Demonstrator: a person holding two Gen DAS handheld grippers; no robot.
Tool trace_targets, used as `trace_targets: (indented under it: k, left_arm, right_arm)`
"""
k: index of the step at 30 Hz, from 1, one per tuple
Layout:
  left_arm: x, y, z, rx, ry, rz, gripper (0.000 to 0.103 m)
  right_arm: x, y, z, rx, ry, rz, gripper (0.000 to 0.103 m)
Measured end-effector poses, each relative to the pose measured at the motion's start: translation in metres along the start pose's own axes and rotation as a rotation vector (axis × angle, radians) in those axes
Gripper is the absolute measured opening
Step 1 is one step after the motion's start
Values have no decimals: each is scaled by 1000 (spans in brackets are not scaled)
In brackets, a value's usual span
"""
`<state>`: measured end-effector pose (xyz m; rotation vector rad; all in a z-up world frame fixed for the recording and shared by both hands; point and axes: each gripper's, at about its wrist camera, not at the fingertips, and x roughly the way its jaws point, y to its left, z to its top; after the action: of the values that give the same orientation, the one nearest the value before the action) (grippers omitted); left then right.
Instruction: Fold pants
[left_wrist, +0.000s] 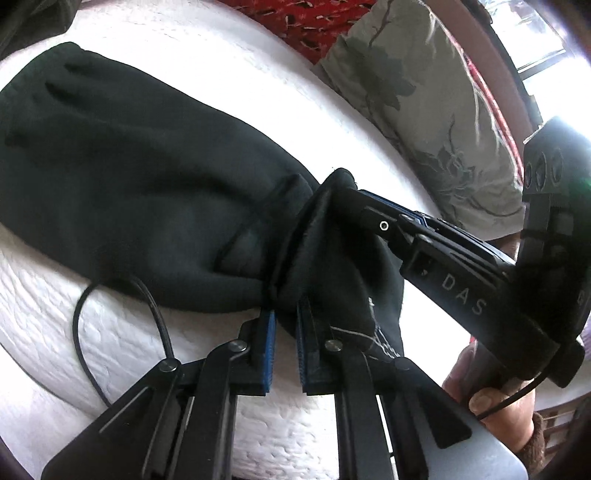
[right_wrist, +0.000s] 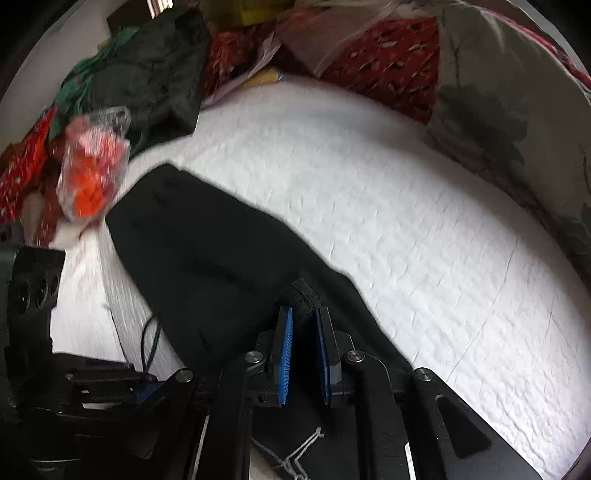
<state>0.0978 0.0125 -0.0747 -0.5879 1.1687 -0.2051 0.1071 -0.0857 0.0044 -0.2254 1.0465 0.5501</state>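
Observation:
The black pants (left_wrist: 122, 177) lie bunched on the white quilted bed cover (left_wrist: 229, 92), stretching up and left. My left gripper (left_wrist: 285, 332) is shut on a bunched fold of the pants' near end. My right gripper (left_wrist: 343, 192) comes in from the right and is shut on the same end just beyond. In the right wrist view the right gripper (right_wrist: 303, 325) pinches a black hem of the pants (right_wrist: 207, 258), with white stitching (right_wrist: 295, 454) below. The left gripper's body (right_wrist: 103, 380) shows at lower left.
A grey floral pillow (left_wrist: 424, 110) lies at the right on a red patterned cloth (left_wrist: 314, 26). A thin black cable (left_wrist: 122, 314) loops over the cover. Piled dark and green clothes (right_wrist: 147, 77) and a plastic bag with orange contents (right_wrist: 92, 166) lie at the far left.

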Motion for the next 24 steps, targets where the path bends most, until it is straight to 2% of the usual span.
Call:
trace_targets:
  k: [5, 6, 9, 10, 12, 13, 16, 17, 20, 23, 24]
  left_arm:
    - [13, -2, 0, 33, -5, 75, 8]
    - [11, -3, 0, 46, -3, 79, 8]
    - [5, 0, 0, 43, 32, 50, 11]
    - [3, 2, -1, 36, 45, 40, 11]
    - [-2, 8, -3, 24, 72, 11, 11]
    - [-4, 9, -5, 21, 75, 9, 11]
    - [-22, 8, -12, 11, 43, 4, 11]
    - [-30, 7, -14, 13, 21, -8, 11]
    - [-44, -9, -11, 53, -25, -45, 12]
    - [-29, -35, 0, 126, -10, -51, 15]
    - [-18, -41, 2, 154, 3, -28, 15]
  right_arm:
    - [24, -15, 3, 76, 29, -1, 14]
    - [36, -18, -1, 98, 46, -10, 18]
    - [44, -20, -5, 112, 49, -7, 20]
    - [40, -22, -5, 124, 39, 2, 22]
    - [27, -32, -6, 189, 29, 29, 38]
    - [18, -39, -7, 229, 16, 49, 40]
    - [-19, -63, -23, 360, -52, 127, 44]
    - [-26, -68, -29, 385, -67, 144, 47]
    - [-50, -75, -57, 455, -130, 204, 48]
    - [-53, -77, -83, 529, -160, 241, 48]
    - [-51, -78, -89, 552, -164, 239, 48]
